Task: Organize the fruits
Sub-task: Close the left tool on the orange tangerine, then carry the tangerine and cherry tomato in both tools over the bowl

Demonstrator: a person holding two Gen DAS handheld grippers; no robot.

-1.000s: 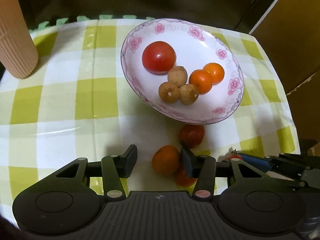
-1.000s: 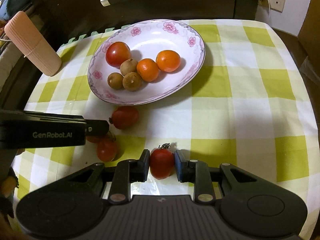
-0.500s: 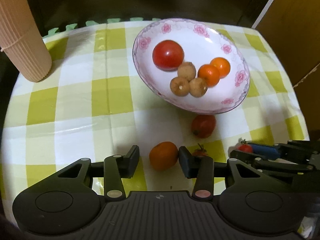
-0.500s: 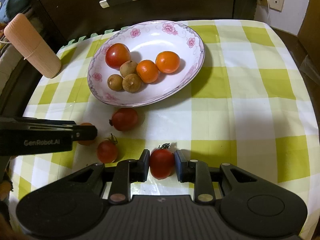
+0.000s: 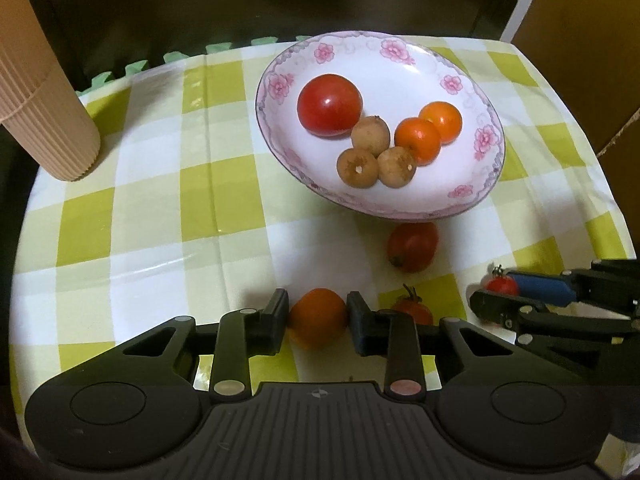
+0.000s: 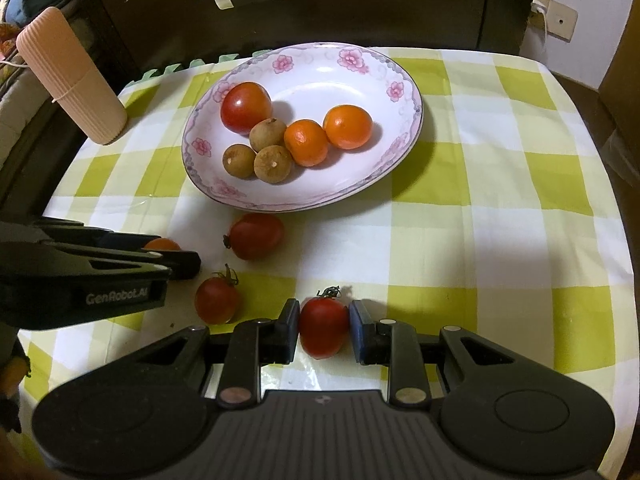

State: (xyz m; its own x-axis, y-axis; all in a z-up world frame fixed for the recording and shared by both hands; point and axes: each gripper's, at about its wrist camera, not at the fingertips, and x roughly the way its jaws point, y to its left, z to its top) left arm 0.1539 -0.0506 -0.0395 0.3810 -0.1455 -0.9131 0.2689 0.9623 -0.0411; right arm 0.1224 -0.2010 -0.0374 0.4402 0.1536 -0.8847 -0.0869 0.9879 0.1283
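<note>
Left wrist view: the flowered plate (image 5: 486, 98) sits upper centre on the checked bench (image 5: 160, 216) and already holds six fruits: one big tomato (image 5: 329, 105), three brown longans (image 5: 370, 135) and two oranges (image 5: 417, 140). So roughly half looks done, four pieces still off the plate. The left gripper (image 5: 317, 320) at lower centre has jaws closing around a loose orange (image 5: 318, 317), pads at or almost at its sides, fruit still on the bench. An oval tomato (image 5: 412, 246) lies just below the plate rim; a stemmed small tomato (image 5: 414, 307) peeks from behind the right jaw. At right edge the right gripper (image 5: 496, 294) shows side-on with a red fruit at its tip. Right wrist view: the right gripper (image 6: 324, 330) jaws are narrow, clamped on a cherry tomato (image 6: 323, 330) at lower centre, low on the bench, not yet carried over. This view shows that grip clearly, plus the stemmed small tomato (image 6: 217, 300) in full. Here the left gripper's body at left hides most of the loose orange (image 6: 162, 244), so only the left view shows that grasp. A ribbed beige cup (image 6: 72, 76) stands upper left.
</note>
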